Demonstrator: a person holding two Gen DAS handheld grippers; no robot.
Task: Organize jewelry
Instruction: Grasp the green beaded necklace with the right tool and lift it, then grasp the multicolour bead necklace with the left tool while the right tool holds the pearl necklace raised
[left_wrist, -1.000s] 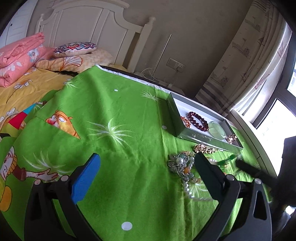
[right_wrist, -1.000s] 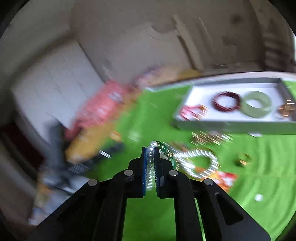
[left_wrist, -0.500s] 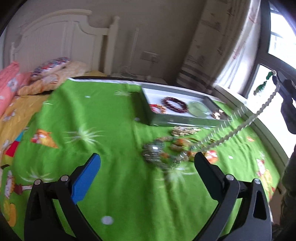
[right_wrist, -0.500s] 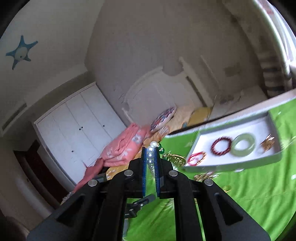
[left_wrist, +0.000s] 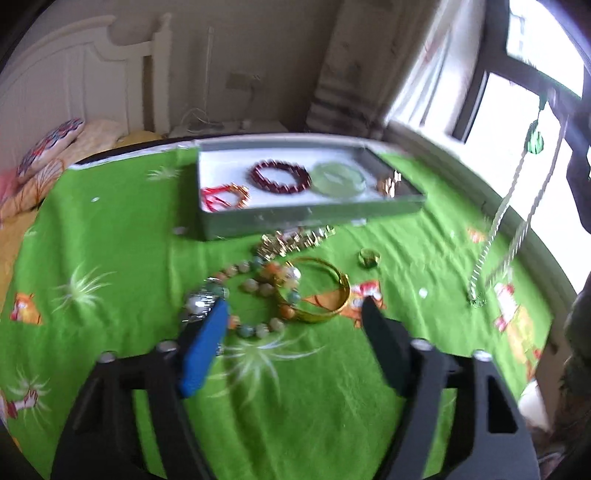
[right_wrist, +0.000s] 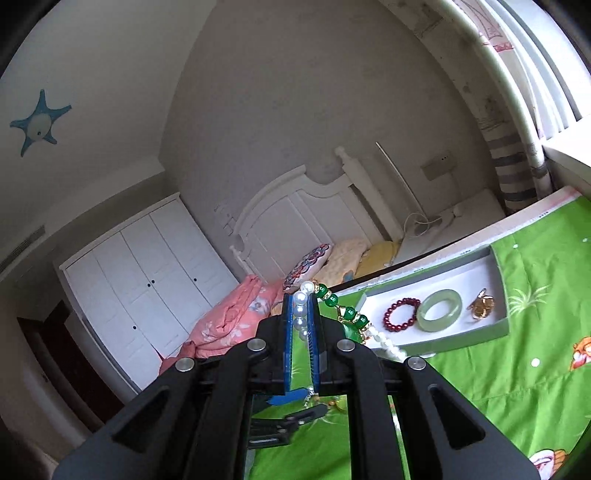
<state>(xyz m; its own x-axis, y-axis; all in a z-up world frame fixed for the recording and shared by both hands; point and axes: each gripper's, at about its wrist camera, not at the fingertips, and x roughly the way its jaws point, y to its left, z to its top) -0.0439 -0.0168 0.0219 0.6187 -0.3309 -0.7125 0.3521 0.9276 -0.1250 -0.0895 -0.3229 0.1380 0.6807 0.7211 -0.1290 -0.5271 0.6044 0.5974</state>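
My right gripper (right_wrist: 302, 301) is shut on a pearl necklace (right_wrist: 300, 314) with green beads. In the left wrist view the necklace (left_wrist: 511, 206) hangs free at the right, well above the green cloth (left_wrist: 110, 258). A grey tray (left_wrist: 310, 216) at the back holds a red bead bracelet (left_wrist: 279, 176), a jade bangle (left_wrist: 338, 179), a red-and-gold bracelet (left_wrist: 225, 194) and a gold piece (left_wrist: 389, 183). My left gripper (left_wrist: 291, 314) is open, low over a multicolour bead necklace (left_wrist: 255, 284) and a gold bangle (left_wrist: 321, 288).
A gold chain piece (left_wrist: 291, 240) and a small ring (left_wrist: 369, 256) lie on the cloth in front of the tray. A bed with pillows (left_wrist: 48, 144) and a white headboard (left_wrist: 74, 74) stands at the left. A window (left_wrist: 517, 92) is at the right.
My right gripper has lifted the pearl necklace clear of the pile, and it now hangs straight. My left gripper has moved closer to the jewelry pile and its jaws have narrowed.
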